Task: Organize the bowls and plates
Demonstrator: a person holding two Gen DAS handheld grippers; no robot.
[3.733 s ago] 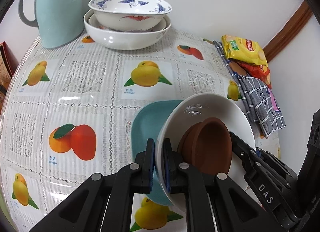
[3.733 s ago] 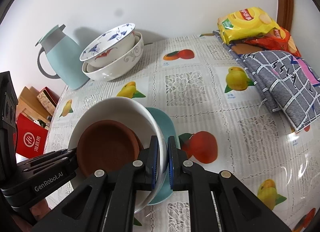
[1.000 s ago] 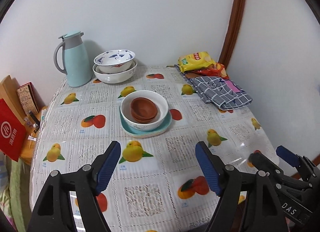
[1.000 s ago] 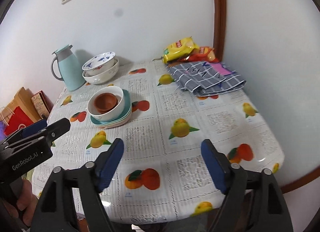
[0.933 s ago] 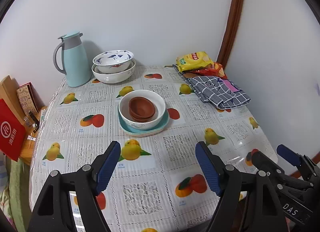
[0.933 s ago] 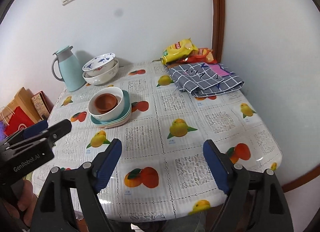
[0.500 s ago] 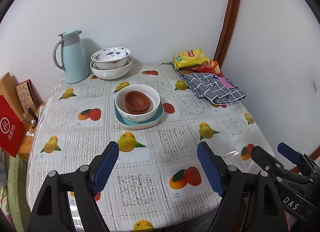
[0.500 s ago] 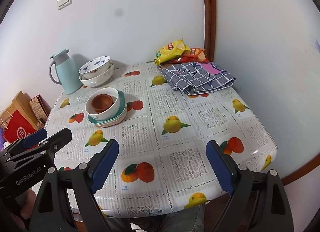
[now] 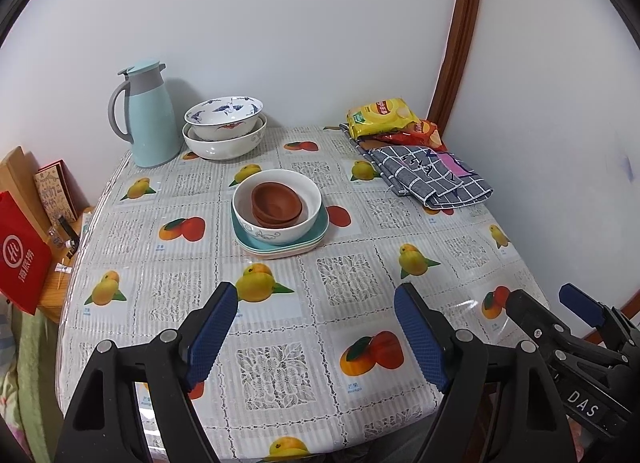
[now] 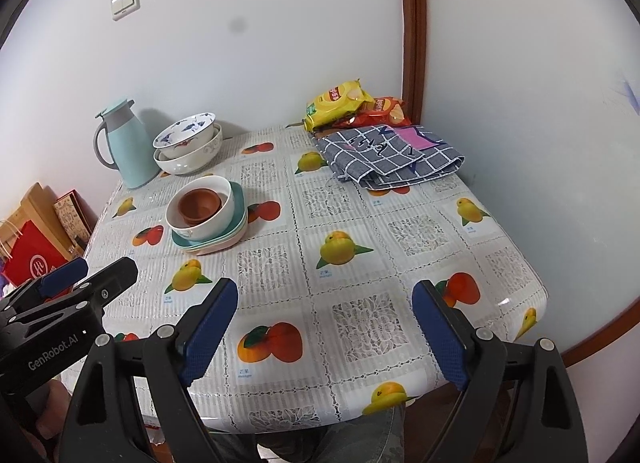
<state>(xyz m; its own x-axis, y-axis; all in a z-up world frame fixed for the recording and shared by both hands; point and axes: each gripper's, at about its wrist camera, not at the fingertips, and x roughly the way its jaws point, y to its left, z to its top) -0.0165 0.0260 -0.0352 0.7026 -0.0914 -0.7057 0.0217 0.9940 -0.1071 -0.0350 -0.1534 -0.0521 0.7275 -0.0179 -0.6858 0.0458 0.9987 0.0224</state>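
Note:
A white bowl [image 9: 280, 229] holding stacked brown bowls [image 9: 276, 205] sits on stacked teal and pale plates [image 9: 320, 233] mid-table; the stack also shows in the right wrist view [image 10: 212, 219]. A blue-patterned bowl [image 9: 224, 117] nests in a larger white bowl [image 9: 224, 147] at the back. My left gripper [image 9: 316, 335] is open and empty over the table's near edge. My right gripper [image 10: 326, 333] is open and empty, also at the near edge, far from the stack.
A teal thermos jug [image 9: 150, 119] stands at the back left. Snack bags [image 9: 382, 117] and a folded checked cloth [image 9: 432, 175] lie at the back right by the wall. A red bag [image 9: 22, 251] and boxes stand left of the table.
Both grippers let go of the white bowl, opened wide and pulled back and up from the stack to the table's near edge. The bowl now rests on the plates.

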